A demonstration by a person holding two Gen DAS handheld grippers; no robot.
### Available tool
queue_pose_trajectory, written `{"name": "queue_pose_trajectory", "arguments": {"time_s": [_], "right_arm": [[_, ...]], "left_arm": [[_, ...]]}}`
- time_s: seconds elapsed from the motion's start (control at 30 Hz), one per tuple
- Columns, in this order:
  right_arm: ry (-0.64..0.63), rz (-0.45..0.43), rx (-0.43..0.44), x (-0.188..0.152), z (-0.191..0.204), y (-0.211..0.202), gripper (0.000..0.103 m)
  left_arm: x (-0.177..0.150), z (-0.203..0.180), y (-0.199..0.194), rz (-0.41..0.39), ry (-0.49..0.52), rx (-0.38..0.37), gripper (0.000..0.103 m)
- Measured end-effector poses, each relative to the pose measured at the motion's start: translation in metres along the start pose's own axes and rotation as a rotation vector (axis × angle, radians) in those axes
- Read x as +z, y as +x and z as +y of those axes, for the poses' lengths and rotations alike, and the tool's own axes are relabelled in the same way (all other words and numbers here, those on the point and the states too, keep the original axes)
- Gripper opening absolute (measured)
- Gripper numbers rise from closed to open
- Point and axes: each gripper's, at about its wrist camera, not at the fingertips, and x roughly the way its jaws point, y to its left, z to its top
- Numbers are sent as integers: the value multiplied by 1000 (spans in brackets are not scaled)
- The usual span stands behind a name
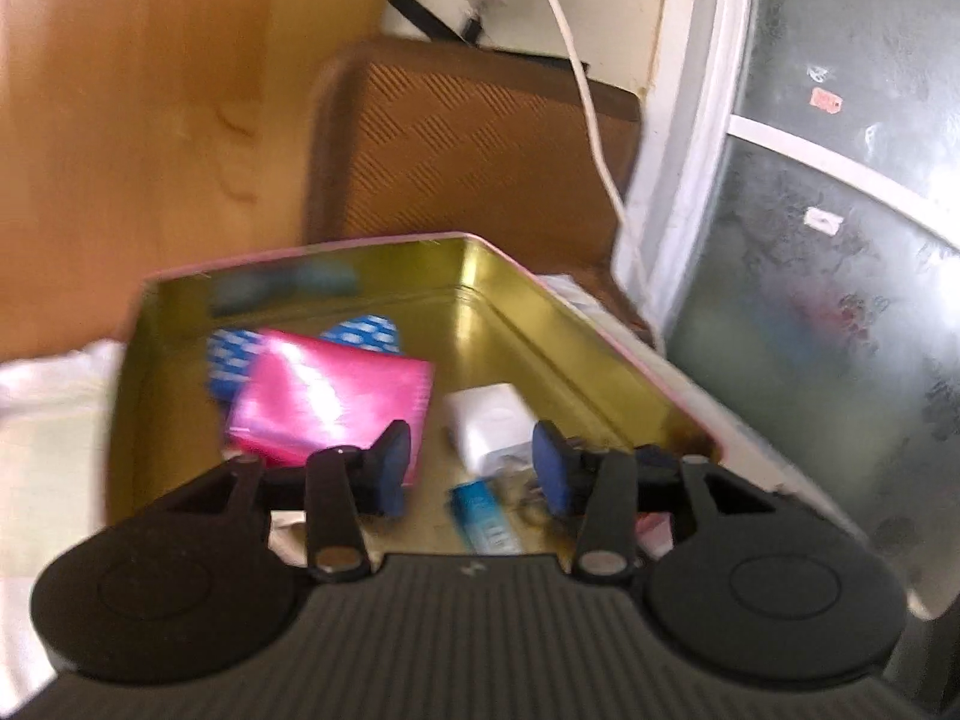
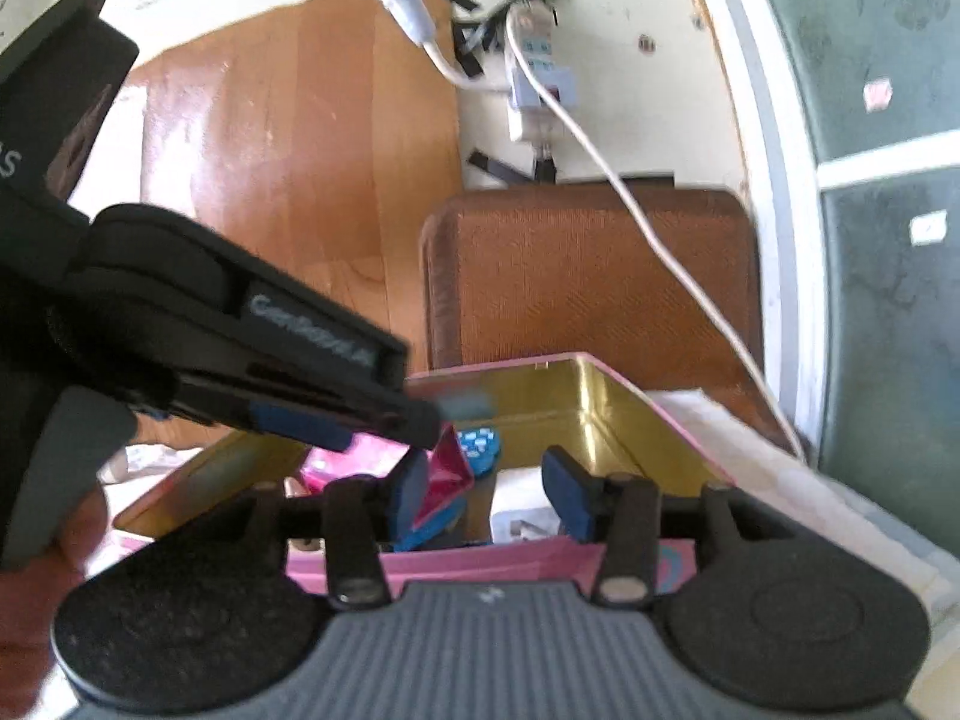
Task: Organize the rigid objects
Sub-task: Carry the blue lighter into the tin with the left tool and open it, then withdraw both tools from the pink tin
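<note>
The left gripper (image 1: 474,468) hangs just above the near end of an open tin (image 1: 540,324), its blue-padded jaws spread apart with nothing between them. Directly under it on the gold floor of the tin lie a small blue and white packet (image 1: 486,513) and, a little further in, a white charger block (image 1: 495,426), which sits in the gap between the two pads as seen from the left wrist camera. To the left of the block a shiny pink pouch (image 1: 336,402) lies flat, its near edge partly hidden by the left pad, and it overlaps a blue and white patterned packet (image 1: 363,333) that pokes out behind it toward the far wall. The right gripper (image 2: 486,498) is held at the pink outer wall of the same tin (image 2: 480,561), just short of the rim, its jaws likewise parted and empty; between and beyond its pads the pink pouch (image 2: 447,474), the patterned packet (image 2: 480,447) and the white block (image 2: 516,504) show inside. In that view the left gripper (image 2: 420,414) reaches in from the left over the tin. The tin rests on a white cloth (image 2: 750,456). Behind it stands a brown woven chair back (image 1: 474,144), with a white cable (image 1: 588,102) trailing down across it from a wall socket (image 2: 537,72), and a frosted window (image 1: 840,180) lies to the right.
</note>
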Motion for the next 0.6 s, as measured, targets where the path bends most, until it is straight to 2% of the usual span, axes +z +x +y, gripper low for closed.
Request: {"name": "queue_pose_trajectory", "arguments": {"time_s": [0.17, 0.3, 0.4, 0.6], "right_arm": [[66, -22, 5, -6, 3, -32, 44], [166, -65, -25, -12, -4, -66, 44], [226, -22, -19, -18, -9, -77, 44], [240, 39, -19, -23, -4, -86, 44]], "left_arm": [[-13, 6, -33, -43, 24, 47, 47], [-31, 6, -47, -41, 59, 81, 47], [-44, 5, -56, -40, 77, 98, 48], [-69, 10, -71, -40, 109, 119, 49]]}}
